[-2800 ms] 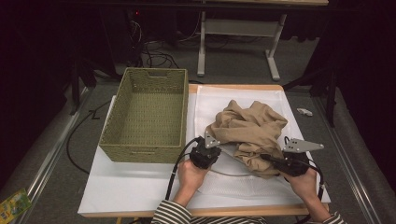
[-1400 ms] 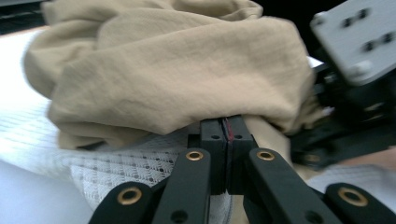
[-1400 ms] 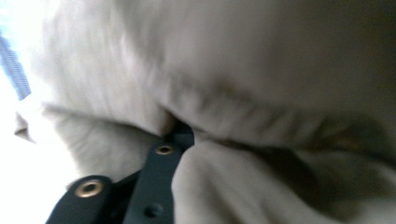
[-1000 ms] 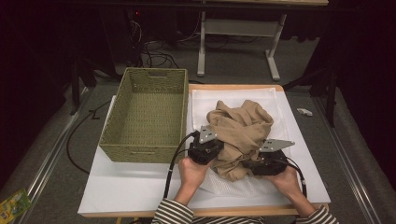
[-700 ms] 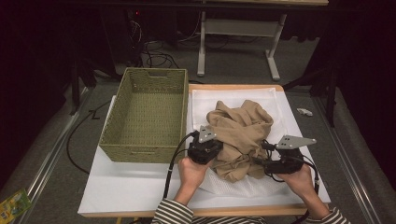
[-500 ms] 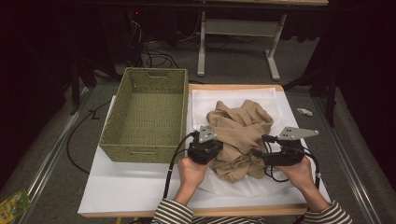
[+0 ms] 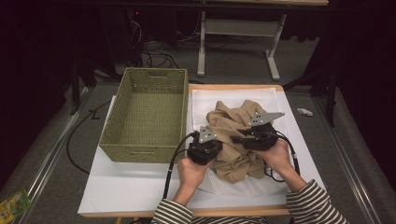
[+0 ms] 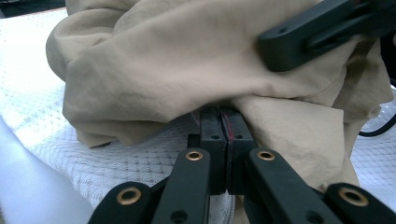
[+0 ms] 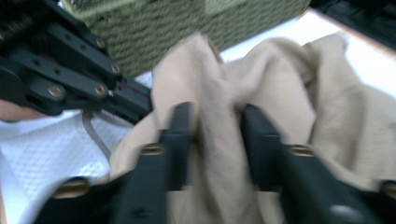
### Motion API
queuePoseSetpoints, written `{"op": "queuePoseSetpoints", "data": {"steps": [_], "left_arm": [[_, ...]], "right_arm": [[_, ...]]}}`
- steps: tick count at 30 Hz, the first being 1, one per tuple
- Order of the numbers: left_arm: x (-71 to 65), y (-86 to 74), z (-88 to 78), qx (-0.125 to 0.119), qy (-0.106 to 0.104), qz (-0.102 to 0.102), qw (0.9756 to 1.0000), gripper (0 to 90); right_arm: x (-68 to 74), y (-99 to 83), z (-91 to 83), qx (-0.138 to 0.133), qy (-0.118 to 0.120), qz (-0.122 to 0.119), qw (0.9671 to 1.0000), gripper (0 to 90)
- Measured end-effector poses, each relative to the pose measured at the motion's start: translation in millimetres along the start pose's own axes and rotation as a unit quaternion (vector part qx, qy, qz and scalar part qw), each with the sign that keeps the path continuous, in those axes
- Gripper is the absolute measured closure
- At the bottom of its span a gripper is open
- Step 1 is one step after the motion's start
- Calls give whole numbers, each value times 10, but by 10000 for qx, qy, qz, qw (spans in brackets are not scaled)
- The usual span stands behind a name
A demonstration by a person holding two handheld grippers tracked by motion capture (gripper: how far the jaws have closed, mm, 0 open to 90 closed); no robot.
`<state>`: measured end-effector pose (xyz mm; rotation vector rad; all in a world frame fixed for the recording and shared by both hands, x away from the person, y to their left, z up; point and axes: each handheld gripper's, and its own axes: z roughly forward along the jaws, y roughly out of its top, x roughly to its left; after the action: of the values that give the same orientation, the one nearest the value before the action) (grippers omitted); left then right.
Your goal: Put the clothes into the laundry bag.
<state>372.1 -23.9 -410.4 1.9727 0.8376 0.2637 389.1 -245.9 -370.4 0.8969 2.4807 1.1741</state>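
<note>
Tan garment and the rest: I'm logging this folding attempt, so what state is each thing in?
Tan garment: crumpled in a heap on the white mat.
Wicker basket: upright, empty.
Left gripper: shut on the garment's edge.
Right gripper: jaws just closing around a fold of fabric.

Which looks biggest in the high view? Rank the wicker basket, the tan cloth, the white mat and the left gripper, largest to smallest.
1. white mat, partly covered
2. wicker basket
3. tan cloth
4. left gripper

Mat and basket look close, so that order is unsure.
</note>
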Motion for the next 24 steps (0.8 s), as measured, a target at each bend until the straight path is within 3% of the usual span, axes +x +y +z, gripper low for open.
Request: {"op": "queuePoseSetpoints", "data": {"steps": [2,6,12,14,16,19,24], "left_arm": [[10,0,-4,6,0,15,10000,892],[34,3,-7,6,46,-7,10000,892],[68,16,-21,-55,43,-102,9999,892],[77,30,-27,-63,35,-114,9999,892],[75,54,-27,-83,31,-119,9999,893],[63,90,-18,-129,-56,-154,9998,893],[-9,133,-5,-120,-112,-67,9998,893]], "right_arm": [[-40,-82,-42,-118,27,40,9999,898],[-49,-183,-166,-187,-38,17,9998,900],[-44,-500,-501,-213,-256,-49,9994,900],[13,-685,-653,-173,-231,-74,9996,900],[46,-736,-682,-149,-200,-99,9996,900],[179,-834,-648,-80,-34,-201,9998,900],[382,-793,-315,158,330,-449,9983,900]]}}
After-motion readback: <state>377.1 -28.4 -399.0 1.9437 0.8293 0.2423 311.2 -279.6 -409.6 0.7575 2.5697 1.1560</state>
